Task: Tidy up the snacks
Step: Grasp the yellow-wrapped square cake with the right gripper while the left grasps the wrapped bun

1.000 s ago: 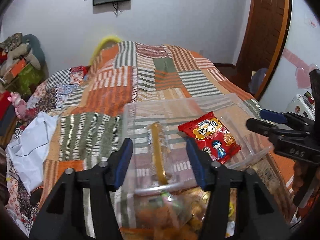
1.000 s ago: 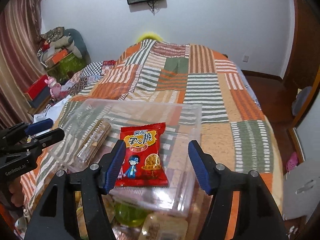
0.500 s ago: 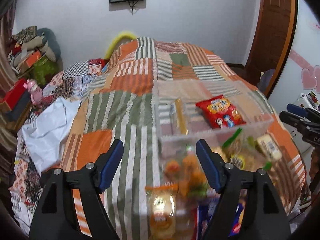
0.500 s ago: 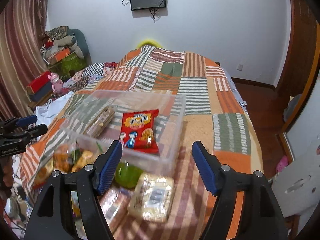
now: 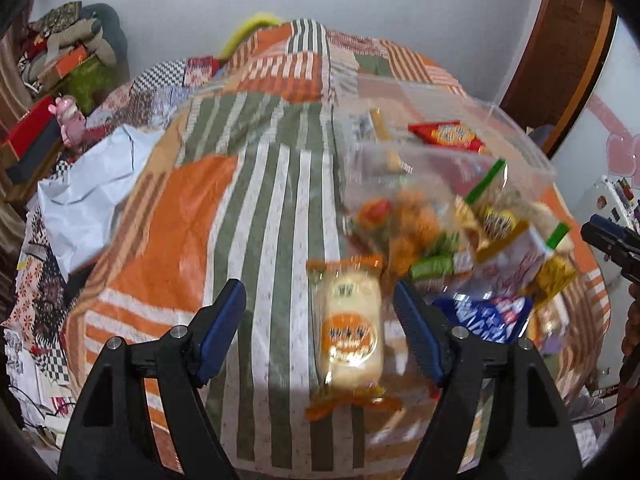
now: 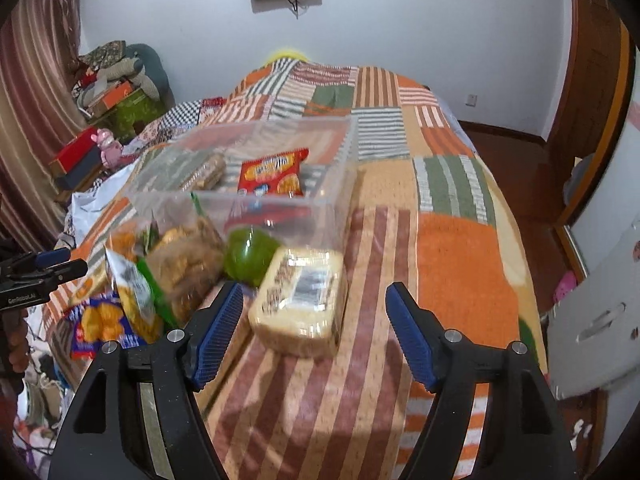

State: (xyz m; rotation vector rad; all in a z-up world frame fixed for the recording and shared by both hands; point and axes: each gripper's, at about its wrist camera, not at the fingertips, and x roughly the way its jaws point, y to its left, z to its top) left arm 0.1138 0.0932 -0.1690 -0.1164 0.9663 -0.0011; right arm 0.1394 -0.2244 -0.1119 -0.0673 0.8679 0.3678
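Observation:
A clear plastic box [image 6: 340, 184] sits on the patchwork bed and holds a red snack pack [image 6: 274, 172] and a long biscuit pack [image 6: 208, 172]; it also shows in the left wrist view [image 5: 516, 152]. Loose snacks lie in front of it. My left gripper [image 5: 320, 328] is open and empty, with an orange-and-cream pack [image 5: 352, 328] lying between its fingers. My right gripper [image 6: 314, 332] is open and empty above a pale wrapped cake [image 6: 300, 300]. A green item [image 6: 250, 254], a blue bag [image 5: 484, 316] and clear bags of snacks [image 6: 180, 264] lie beside.
White cloth [image 5: 88, 192] lies on the bed's left side. Boxes and a pink toy [image 6: 108, 152] are stacked at the left wall. A wooden door [image 6: 592, 60] is at the right. A white cabinet [image 6: 596, 320] stands by the bed's right edge.
Both grippers have pulled back and up from the clear box, so the loose snacks in front of it have come into view under the fingers. Both stay open.

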